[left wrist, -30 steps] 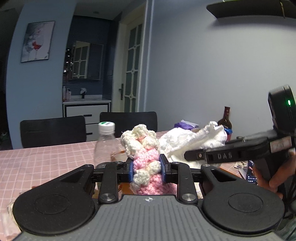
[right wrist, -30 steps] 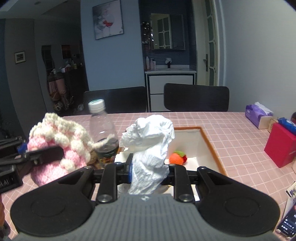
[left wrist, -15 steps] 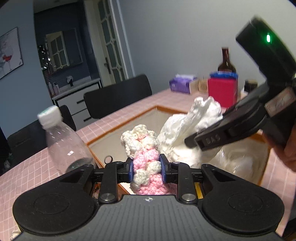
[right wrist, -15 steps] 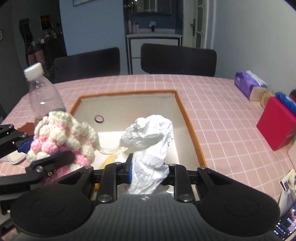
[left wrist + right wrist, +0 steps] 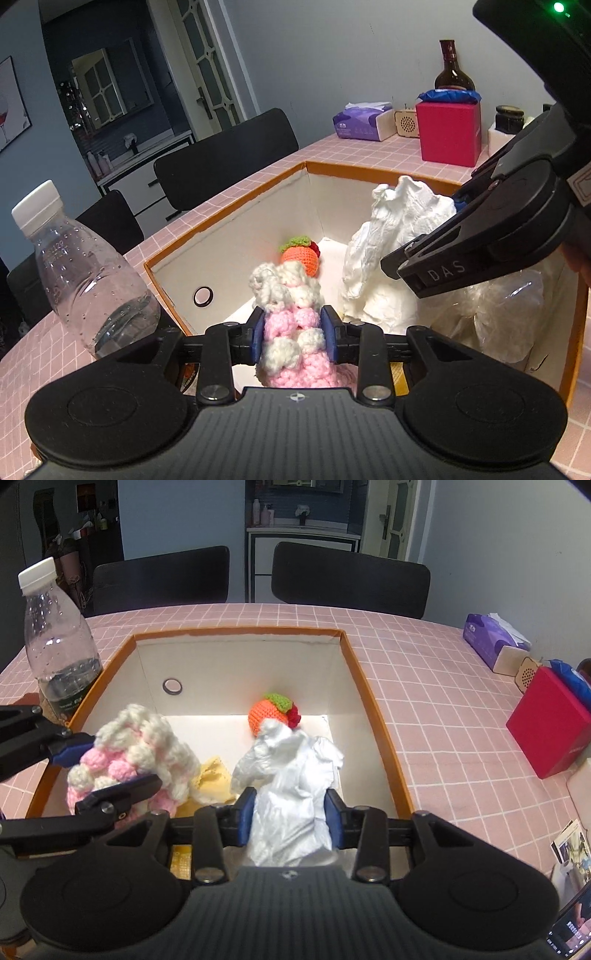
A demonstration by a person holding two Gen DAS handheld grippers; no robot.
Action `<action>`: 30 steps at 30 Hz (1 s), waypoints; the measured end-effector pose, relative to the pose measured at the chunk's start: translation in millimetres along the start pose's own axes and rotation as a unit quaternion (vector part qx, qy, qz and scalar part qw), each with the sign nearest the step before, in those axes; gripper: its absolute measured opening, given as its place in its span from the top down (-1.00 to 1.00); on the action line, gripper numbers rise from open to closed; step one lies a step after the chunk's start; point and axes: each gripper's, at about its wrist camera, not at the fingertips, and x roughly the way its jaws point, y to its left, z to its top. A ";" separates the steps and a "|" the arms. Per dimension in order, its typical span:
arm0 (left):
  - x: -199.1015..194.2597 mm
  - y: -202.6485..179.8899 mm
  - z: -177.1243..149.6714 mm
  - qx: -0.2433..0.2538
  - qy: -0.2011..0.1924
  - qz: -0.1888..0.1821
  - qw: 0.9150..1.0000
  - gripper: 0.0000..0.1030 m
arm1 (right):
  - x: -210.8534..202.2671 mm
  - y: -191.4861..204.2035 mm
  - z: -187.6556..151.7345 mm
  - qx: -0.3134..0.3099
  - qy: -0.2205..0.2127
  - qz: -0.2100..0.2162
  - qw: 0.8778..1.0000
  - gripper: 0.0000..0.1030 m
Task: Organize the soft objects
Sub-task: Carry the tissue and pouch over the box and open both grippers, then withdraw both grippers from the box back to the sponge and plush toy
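A pink-and-cream crocheted pouch (image 5: 291, 325) and a crumpled white plastic bag (image 5: 291, 794) hang over the orange-rimmed white box (image 5: 354, 672), each clenched in jaws: left gripper (image 5: 293, 334) on the pouch, right gripper (image 5: 290, 818) on the bag. Lower both inside, clear of the crocheted orange fruit (image 5: 271, 716), before releasing.

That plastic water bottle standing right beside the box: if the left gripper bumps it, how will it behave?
The plastic water bottle is tall, narrow and upright, so it would probably tip rather than slide. Only a little water shows at its base, so it is likely light and easily shoved. Once down, its round body could roll across the pink checked tablecloth, away from the orange-rimmed box.
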 end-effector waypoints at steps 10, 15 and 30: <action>-1.5 -2.6 1.5 0.008 -0.003 0.008 1.000 0.03 | -13.4 10.6 -0.2 -0.050 -0.030 -0.031 0.998 -0.23; -15.6 -0.9 6.4 0.002 -0.026 0.013 1.000 0.00 | -28.5 12.6 -0.7 -0.065 -0.051 -0.041 0.996 -0.30; -84.9 14.7 -10.4 -0.040 -0.106 0.018 0.993 -0.01 | -82.2 47.7 -7.5 -0.092 -0.112 -0.004 0.989 -0.52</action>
